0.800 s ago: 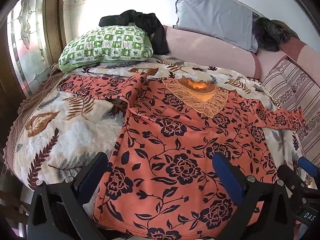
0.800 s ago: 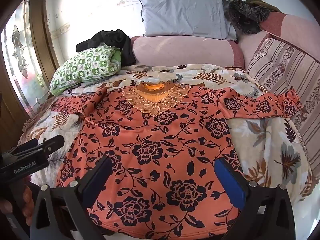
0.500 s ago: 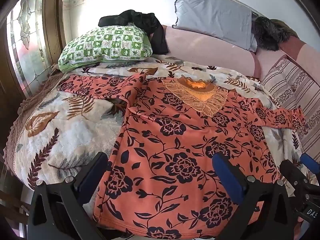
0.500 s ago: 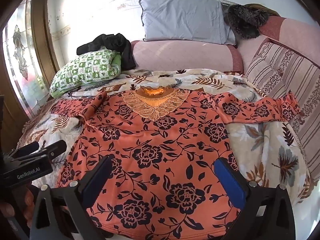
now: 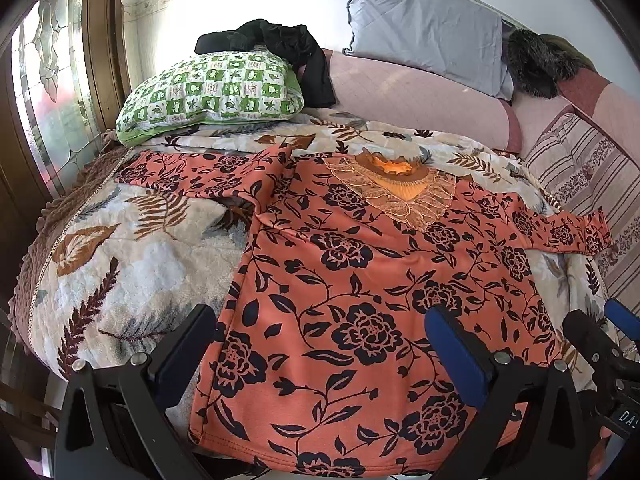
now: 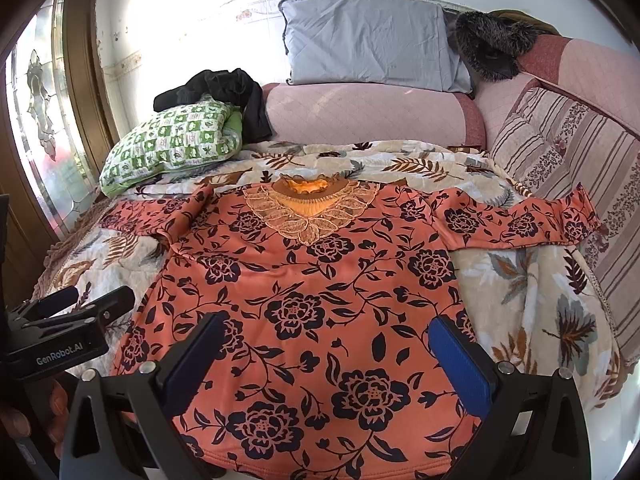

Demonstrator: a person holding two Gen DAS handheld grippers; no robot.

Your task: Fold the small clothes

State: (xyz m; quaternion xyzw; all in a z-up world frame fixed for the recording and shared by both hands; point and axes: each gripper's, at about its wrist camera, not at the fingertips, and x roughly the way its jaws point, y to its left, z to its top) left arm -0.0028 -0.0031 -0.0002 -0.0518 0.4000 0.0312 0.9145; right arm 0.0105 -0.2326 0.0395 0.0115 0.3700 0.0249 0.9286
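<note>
You are working over a bed (image 5: 120,264) covered with a cream blanket printed with brown leaves, set against a white wall with a stained-glass window at the left edge of the frame. At the head of the bed, upper centre of both views, a pink bolster (image 6: 368,116) carries a grey pillow (image 6: 372,48) leaning on the wall. A green checked pillow (image 5: 212,92) lies at upper left, with a black garment (image 5: 280,40) draped over its top. A dark fur item (image 6: 492,44) sits at upper right, above a striped cushion (image 6: 568,152).

The orange floral blouse (image 6: 312,296) lies flat, face up, in the middle of the bed, lace collar toward the bolster and hem at the lower edge of the frame. Its one sleeve stretches out to the right edge toward the striped cushion; the other reaches to the left and is creased at the shoulder.

Your left gripper (image 5: 316,344) hangs above the hem with its fingers spread wide, gripping nothing. Your right gripper (image 6: 324,348) likewise hangs above the lower blouse, fingers spread wide and empty. In the right wrist view the left gripper shows at lower left, with a hand (image 6: 24,420) beneath it.
</note>
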